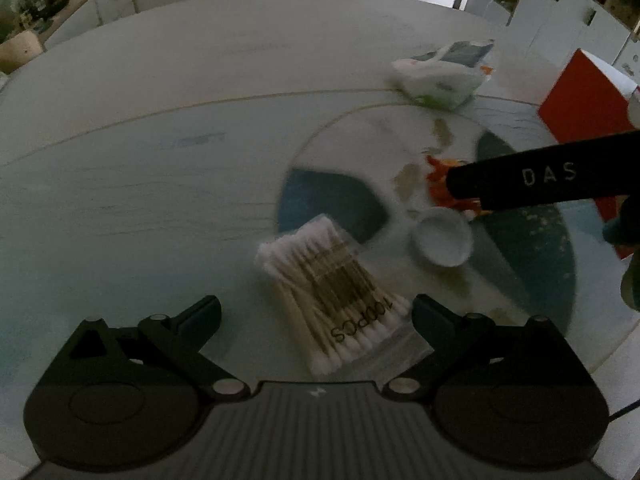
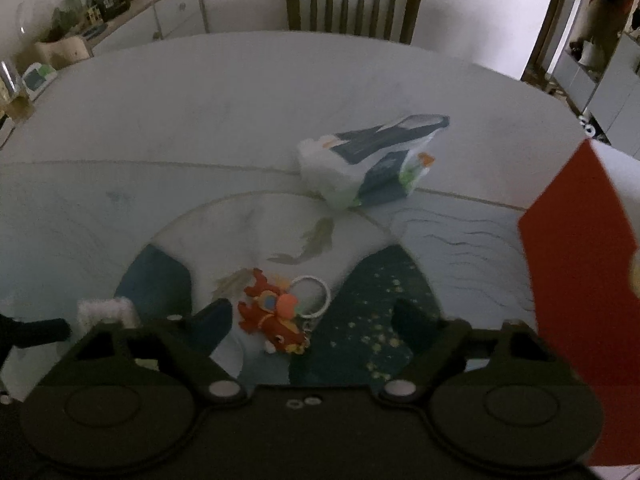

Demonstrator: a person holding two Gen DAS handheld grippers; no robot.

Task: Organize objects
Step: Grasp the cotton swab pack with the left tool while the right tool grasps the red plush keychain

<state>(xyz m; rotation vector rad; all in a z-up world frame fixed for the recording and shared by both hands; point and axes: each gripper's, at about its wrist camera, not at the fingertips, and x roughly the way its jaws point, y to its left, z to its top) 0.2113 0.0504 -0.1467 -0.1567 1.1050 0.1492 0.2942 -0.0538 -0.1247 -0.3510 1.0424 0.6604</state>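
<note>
A clear pack of cotton swabs (image 1: pixel 332 300) lies on the glass turntable, between the spread fingers of my left gripper (image 1: pixel 316 314), which is open around its near end. A small white cap (image 1: pixel 442 238) lies to its right. A red dragon keychain (image 2: pixel 274 316) with a white ring (image 2: pixel 316 296) lies between the open fingers of my right gripper (image 2: pixel 312 316). The keychain (image 1: pixel 440 184) also shows in the left wrist view, partly hidden by the right gripper's black finger (image 1: pixel 540 178). The swab pack (image 2: pixel 106 312) shows at the left in the right wrist view.
A tissue pack (image 2: pixel 368 164) lies further back on the round table (image 2: pixel 240 88); it also shows in the left wrist view (image 1: pixel 440 76). A red box (image 2: pixel 580 280) stands at the right. A wooden chair (image 2: pixel 352 4) stands behind the table. A cluttered sideboard (image 2: pixel 112 12) stands at the back left.
</note>
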